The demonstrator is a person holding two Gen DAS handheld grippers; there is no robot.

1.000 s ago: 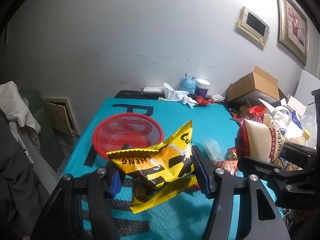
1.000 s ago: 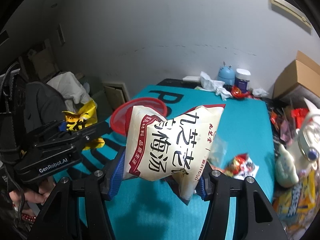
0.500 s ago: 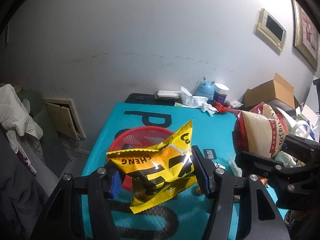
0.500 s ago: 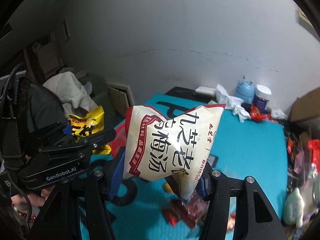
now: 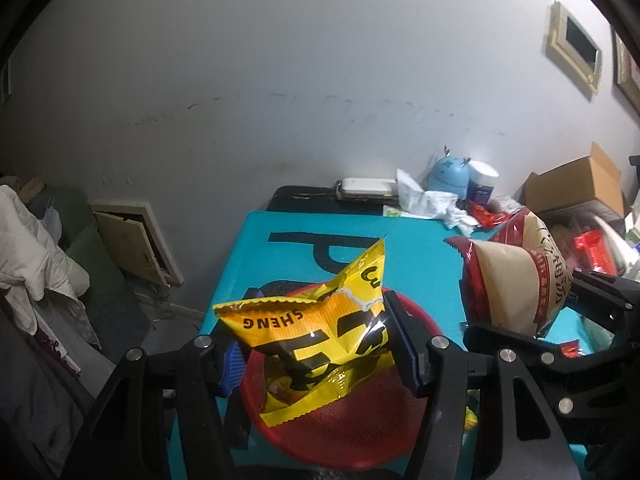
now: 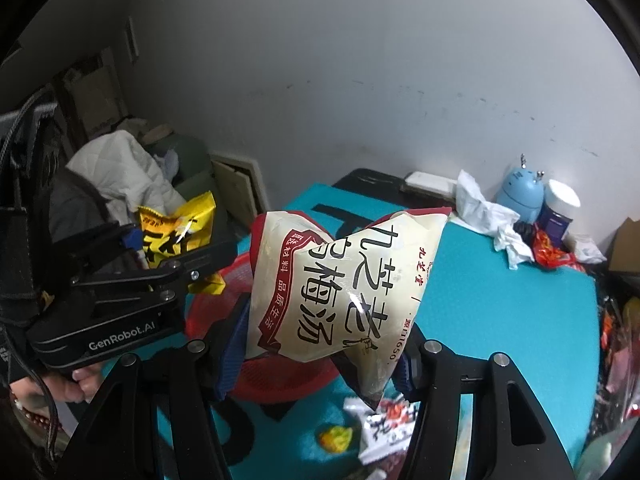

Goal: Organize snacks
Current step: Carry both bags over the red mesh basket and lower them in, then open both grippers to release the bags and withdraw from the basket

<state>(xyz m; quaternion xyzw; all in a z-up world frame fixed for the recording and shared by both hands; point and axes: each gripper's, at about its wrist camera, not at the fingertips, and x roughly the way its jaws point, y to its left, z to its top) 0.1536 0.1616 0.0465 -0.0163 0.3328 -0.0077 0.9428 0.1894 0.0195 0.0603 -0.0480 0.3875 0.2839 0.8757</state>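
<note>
Two snack bags hang in the air, one in each gripper, both close to a red basket [image 5: 352, 436] on the teal tabletop [image 5: 420, 264]. The left gripper [image 5: 316, 344] has its jaws closed on a yellow bag [image 5: 316, 332], pinching it across its crumpled middle so the bag's long side runs crosswise between the pads. In the left wrist view that bag sits directly over the basket's bowl, with red mesh showing below and behind it. The right gripper [image 6: 320, 344] has its jaws clamped on a cream bag [image 6: 340, 284] with red trim, gripped near its lower end so the bag stands up tall from the pads. From the right wrist view the basket [image 6: 280, 376] lies low and to the left of this bag, partly hidden behind it. The left hand is judged nearer to a drop: its bag is already above the basket, while the cream bag seems to need carrying further left. Loose wrappers [image 6: 384, 420] lie on the tabletop just right of the basket.
</note>
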